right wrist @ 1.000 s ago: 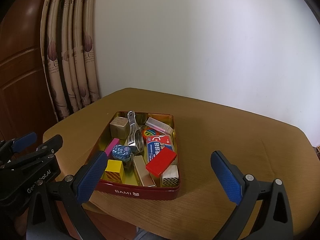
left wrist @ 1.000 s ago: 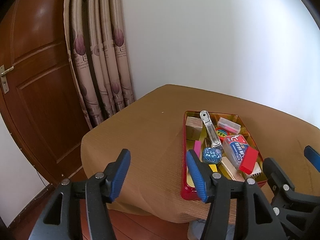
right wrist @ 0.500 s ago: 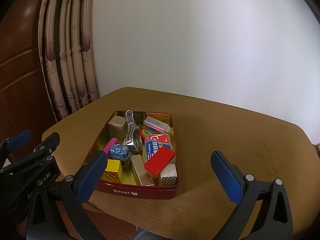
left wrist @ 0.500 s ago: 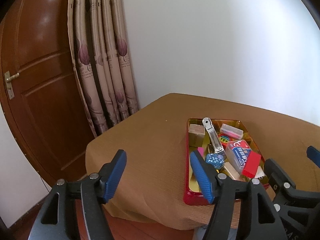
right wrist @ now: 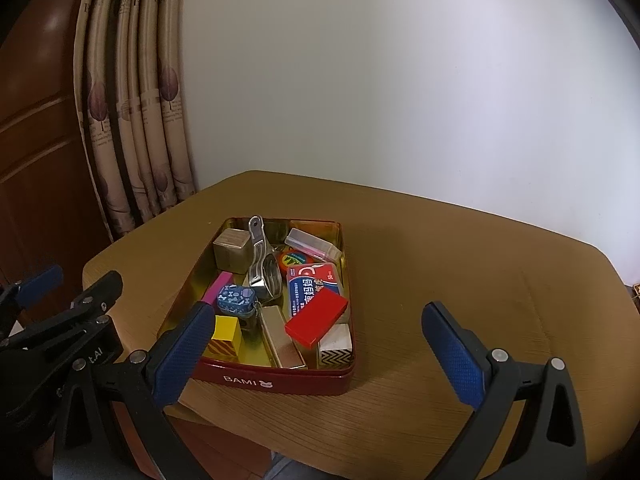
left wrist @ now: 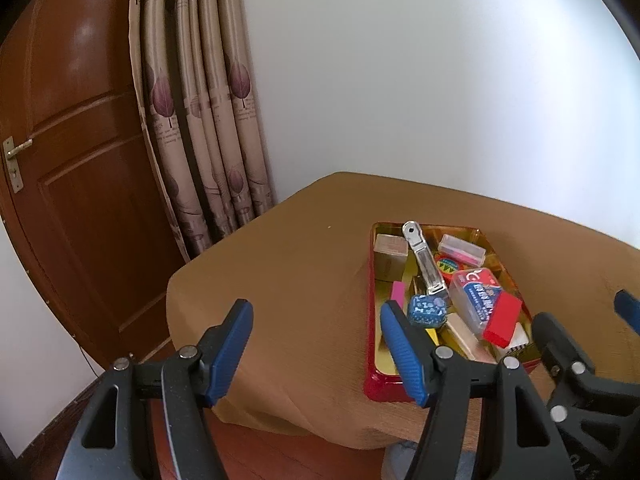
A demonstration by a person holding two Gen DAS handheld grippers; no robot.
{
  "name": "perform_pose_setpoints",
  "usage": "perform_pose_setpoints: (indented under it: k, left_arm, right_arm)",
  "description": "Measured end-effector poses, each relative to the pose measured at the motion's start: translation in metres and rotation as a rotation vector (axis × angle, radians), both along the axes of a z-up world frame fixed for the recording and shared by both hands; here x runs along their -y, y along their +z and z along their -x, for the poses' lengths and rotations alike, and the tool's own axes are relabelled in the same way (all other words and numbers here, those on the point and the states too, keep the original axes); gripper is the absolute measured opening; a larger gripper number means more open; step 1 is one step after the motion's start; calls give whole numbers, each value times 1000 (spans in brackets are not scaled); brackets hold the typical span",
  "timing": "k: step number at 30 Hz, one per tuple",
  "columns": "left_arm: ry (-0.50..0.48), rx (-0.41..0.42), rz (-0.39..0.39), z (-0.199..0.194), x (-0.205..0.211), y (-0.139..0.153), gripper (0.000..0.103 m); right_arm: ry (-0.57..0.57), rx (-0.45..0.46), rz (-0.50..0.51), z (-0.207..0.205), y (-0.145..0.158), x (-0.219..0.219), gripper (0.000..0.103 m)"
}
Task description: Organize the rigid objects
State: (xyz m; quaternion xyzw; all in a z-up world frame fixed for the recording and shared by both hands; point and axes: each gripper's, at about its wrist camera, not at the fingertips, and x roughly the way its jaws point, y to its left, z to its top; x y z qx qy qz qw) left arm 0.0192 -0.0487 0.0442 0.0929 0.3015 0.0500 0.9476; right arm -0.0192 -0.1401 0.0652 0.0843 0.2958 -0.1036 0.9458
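Note:
A red tin [right wrist: 276, 380] with a gold inside sits on the brown table; it also shows in the left wrist view [left wrist: 370, 360]. It holds several small items: a red block [right wrist: 317, 317], a blue patterned tin [right wrist: 236, 299], a yellow block [right wrist: 226, 330], a metal clip [right wrist: 262, 264], a brown cube [right wrist: 232, 244] and a blue-red box [right wrist: 314, 284]. My left gripper [left wrist: 316, 348] is open and empty, held before the table's left front corner. My right gripper [right wrist: 320, 354] is open and empty, held in front of the tin.
The brown table [right wrist: 460, 264] stands against a white wall. A patterned curtain [left wrist: 200, 120] and a wooden door [left wrist: 72, 160] are to the left. The table's front edge [left wrist: 300, 428] drops to a wooden floor.
Both grippers have drawn back and up a little from the table; the tin looks slightly farther and lower. Both stay open. Nothing in the tin has moved.

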Motion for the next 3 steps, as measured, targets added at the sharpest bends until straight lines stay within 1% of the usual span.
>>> perform_pose_setpoints:
  k: [3]
  left_arm:
    - [2, -24, 11, -2, 0, -2, 68]
  right_arm:
    - [-4, 0, 2, 0, 1, 4, 102]
